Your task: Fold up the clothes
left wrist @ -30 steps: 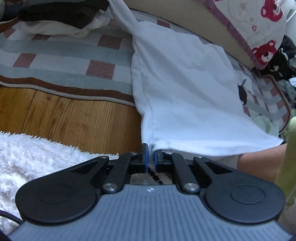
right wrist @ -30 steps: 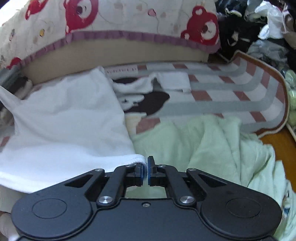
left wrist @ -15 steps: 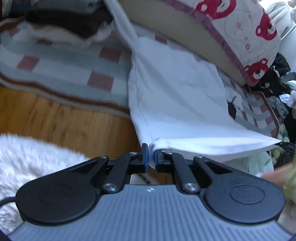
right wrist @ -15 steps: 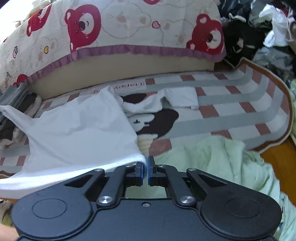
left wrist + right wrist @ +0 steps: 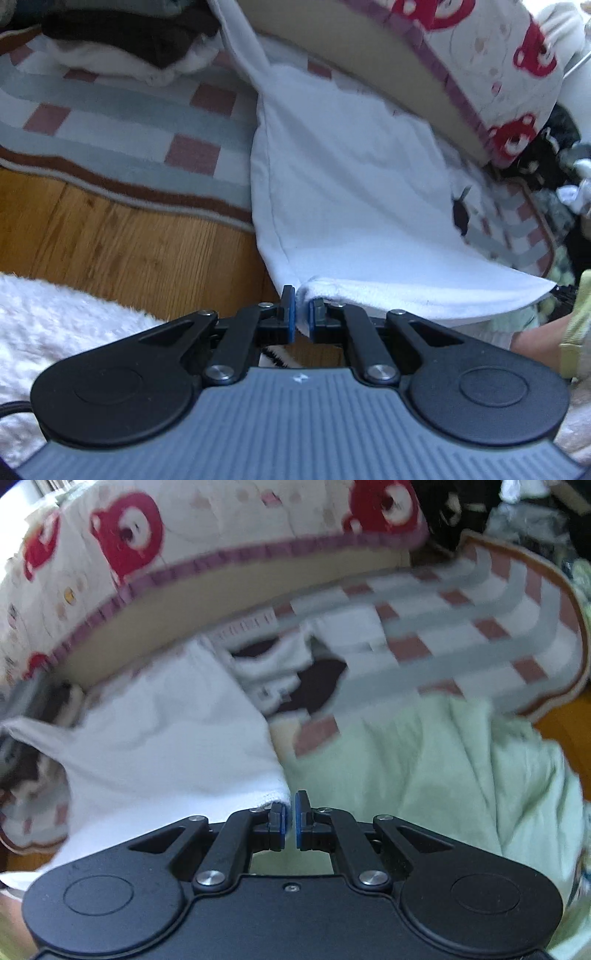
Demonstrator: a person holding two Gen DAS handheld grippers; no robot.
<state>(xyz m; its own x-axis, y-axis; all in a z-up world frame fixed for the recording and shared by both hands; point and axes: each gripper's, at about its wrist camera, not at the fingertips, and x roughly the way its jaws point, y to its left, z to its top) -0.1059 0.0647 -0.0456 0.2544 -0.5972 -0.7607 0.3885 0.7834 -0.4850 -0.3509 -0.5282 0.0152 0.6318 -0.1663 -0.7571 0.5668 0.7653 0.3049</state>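
A white garment point(image 5: 343, 192) hangs stretched between both grippers, its far end trailing over the striped rug toward the bed. My left gripper point(image 5: 302, 314) is shut on the near left corner of its hem. In the right wrist view the same white garment point(image 5: 162, 749) runs off to the left, and my right gripper point(image 5: 290, 821) is shut on its other hem corner, the cloth bunched at the left pad. A pale green garment point(image 5: 424, 775) lies crumpled on the floor under and right of the right gripper.
A checked rug point(image 5: 110, 125) covers the wooden floor point(image 5: 122, 251). A bed with a bear-print cover point(image 5: 177, 539) stands behind. Folded dark and white clothes point(image 5: 136, 48) sit at the far left. A fluffy white mat point(image 5: 48, 317) lies near. Part of a person's arm point(image 5: 532, 336) shows at right.
Both grippers have lifted the white garment's hem; the right one rose and rolled, so the bed now looms larger. The cloth hangs tauter. Both grips are unchanged.
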